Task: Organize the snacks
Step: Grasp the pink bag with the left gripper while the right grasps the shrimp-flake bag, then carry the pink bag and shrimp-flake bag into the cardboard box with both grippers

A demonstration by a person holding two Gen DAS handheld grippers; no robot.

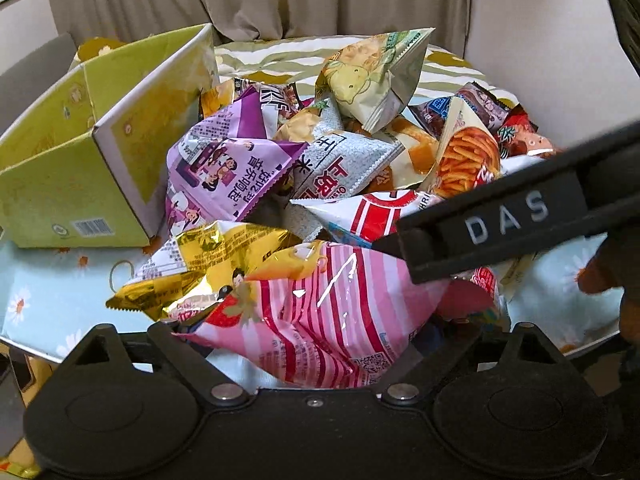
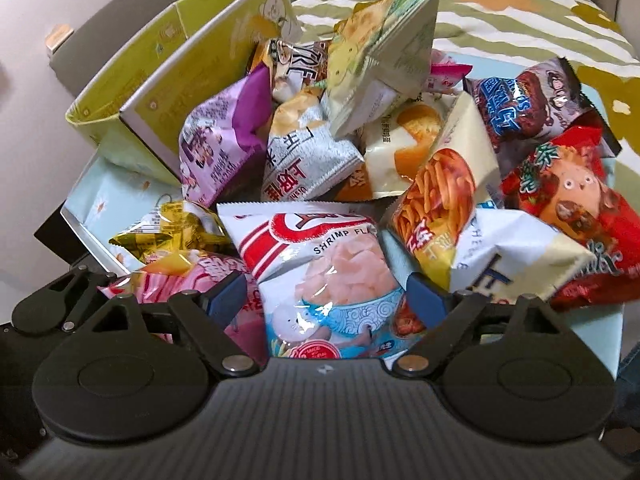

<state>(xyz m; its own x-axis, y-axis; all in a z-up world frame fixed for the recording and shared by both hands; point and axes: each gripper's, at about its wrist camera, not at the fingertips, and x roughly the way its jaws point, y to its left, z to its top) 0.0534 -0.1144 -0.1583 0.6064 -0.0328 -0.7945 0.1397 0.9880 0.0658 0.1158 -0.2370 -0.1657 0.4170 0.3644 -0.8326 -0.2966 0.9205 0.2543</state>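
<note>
"SHRIMP FLA…" lettering on white bag (image 2: 320, 256); "DAS" on right gripper (image 1: 506, 216).

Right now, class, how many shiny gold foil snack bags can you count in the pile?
1: the gold foil bag lies at the pile's near left edge, beside the pink striped bag. Others may be buried.

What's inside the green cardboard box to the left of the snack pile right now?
No snack shows inside the green box: both wrist views show only bare inner walls and a cardboard divider. Its floor is hidden behind the near wall, so something lying low there cannot be ruled out.
</note>
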